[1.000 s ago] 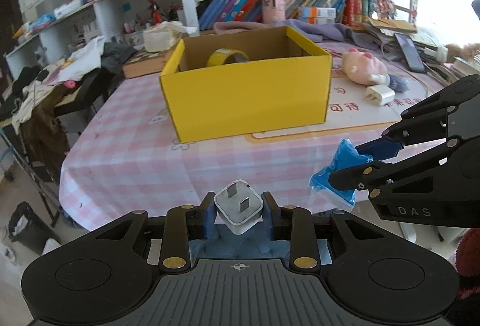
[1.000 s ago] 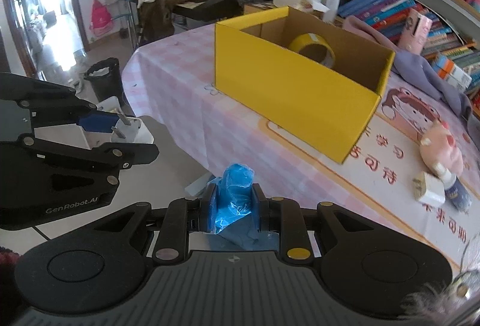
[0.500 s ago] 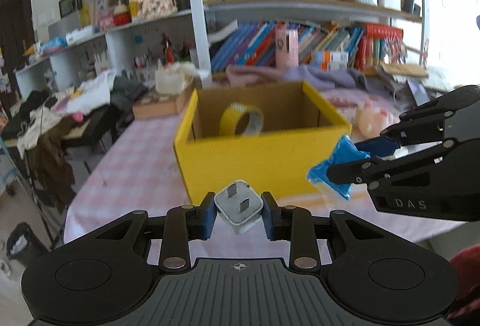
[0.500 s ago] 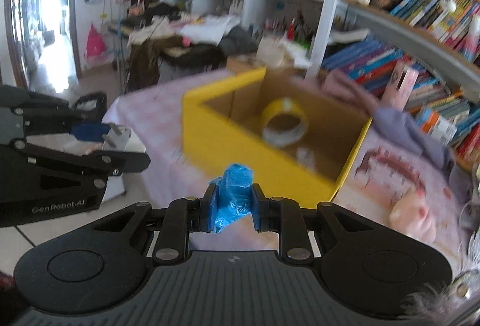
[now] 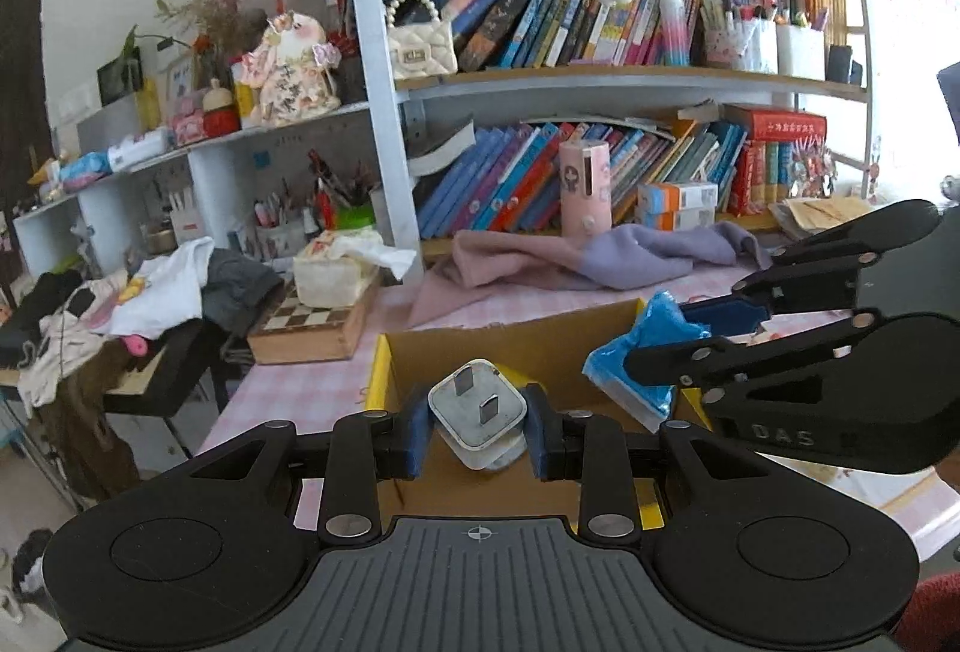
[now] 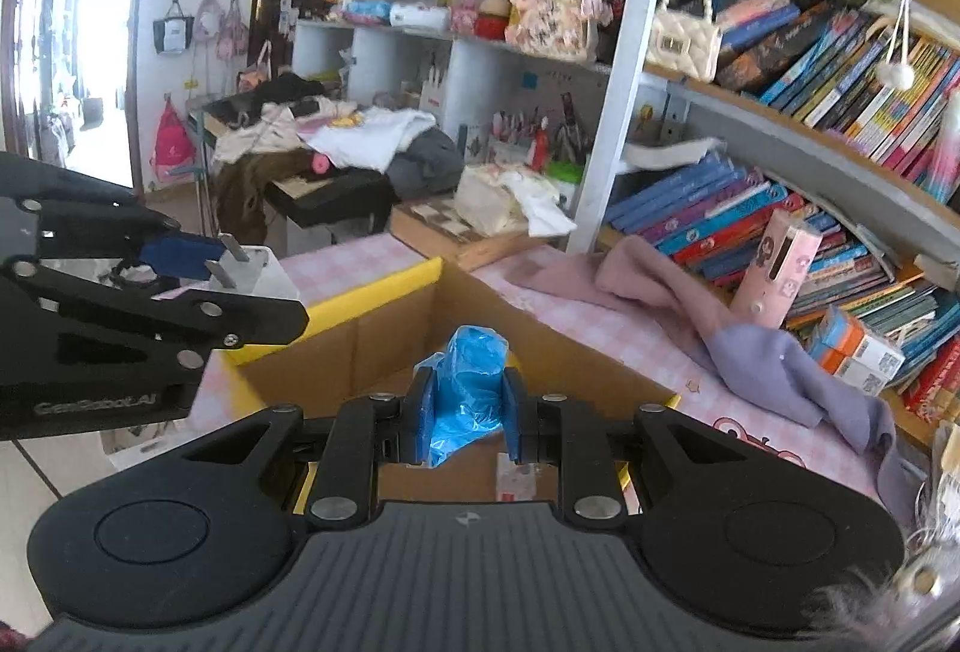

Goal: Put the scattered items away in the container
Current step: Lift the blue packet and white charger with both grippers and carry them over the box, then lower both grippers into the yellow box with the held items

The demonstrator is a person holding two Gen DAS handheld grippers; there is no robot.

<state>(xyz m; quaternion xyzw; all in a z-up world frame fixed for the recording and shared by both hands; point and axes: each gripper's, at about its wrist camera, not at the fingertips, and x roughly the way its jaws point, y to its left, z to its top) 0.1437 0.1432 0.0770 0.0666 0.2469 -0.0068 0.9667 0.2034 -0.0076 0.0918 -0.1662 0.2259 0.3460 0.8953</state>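
White plastic fills my left gripper: a square two-pronged plug adapter is pinched between my blue pads, prongs up. It hangs above the near left part of the open yellow cardboard box with its brown inside. My right gripper is closed tight on a crumpled blue plastic bag, held over the same box beside my left one. The box sits on the pink checked tablecloth.
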